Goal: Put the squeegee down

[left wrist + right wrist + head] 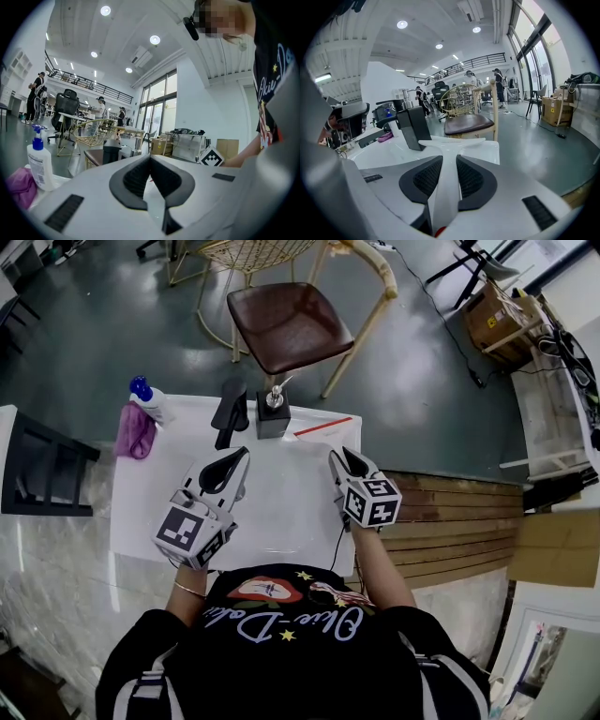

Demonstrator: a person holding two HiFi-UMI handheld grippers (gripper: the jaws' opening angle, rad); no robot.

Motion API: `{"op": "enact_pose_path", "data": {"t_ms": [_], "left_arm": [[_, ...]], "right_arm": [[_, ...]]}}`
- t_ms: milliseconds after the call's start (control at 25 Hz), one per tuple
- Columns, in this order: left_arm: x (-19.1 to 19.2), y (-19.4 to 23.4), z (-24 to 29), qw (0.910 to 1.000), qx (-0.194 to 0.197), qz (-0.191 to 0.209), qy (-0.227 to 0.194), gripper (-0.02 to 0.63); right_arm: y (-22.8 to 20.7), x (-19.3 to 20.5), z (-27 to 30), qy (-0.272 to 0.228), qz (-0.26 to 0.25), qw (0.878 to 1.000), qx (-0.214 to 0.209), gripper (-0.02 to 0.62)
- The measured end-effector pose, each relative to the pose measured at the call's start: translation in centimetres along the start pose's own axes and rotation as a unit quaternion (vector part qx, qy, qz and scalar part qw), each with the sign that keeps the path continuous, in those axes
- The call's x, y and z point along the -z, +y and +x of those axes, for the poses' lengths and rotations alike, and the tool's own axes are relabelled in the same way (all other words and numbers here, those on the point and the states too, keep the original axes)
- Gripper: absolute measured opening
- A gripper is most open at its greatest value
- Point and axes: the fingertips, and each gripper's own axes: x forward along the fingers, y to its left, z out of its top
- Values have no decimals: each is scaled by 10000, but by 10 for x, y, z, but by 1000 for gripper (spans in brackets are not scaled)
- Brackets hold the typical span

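Hovering over a white table (272, 512) on dark glossy floor (112, 315) — right tool (345, 457) grasping the squeegee (449, 154), left tool (242, 457) clenched empty.

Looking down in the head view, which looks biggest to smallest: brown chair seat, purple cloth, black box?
Largest: brown padded chair seat.
Next: crumpled purple cloth.
Smallest: small black box with metal top, only slightly smaller than the cloth.
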Motion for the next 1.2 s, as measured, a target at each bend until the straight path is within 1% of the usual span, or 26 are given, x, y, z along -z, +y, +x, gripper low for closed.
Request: {"op": "enact_pose_path", "data": {"t_ms": [120, 400, 760, 1200], "left_arm": [[0, 2, -1, 10000, -51, 0, 23, 5], [-1, 0, 0, 10000, 5, 21, -43, 5], [-1, 2, -1, 10000, -74, 7, -56, 5], [0, 3, -2, 9999, -105, 25, 27, 5]], "right_arm": [[0, 2, 1, 30, -30, 10000, 19, 109], [-2, 6, 4, 114, -81, 9999, 49, 109], [-3, 9, 7, 180, -264, 9995, 74, 109], [-2, 11, 9, 291, -482, 9984, 102, 110]]}}
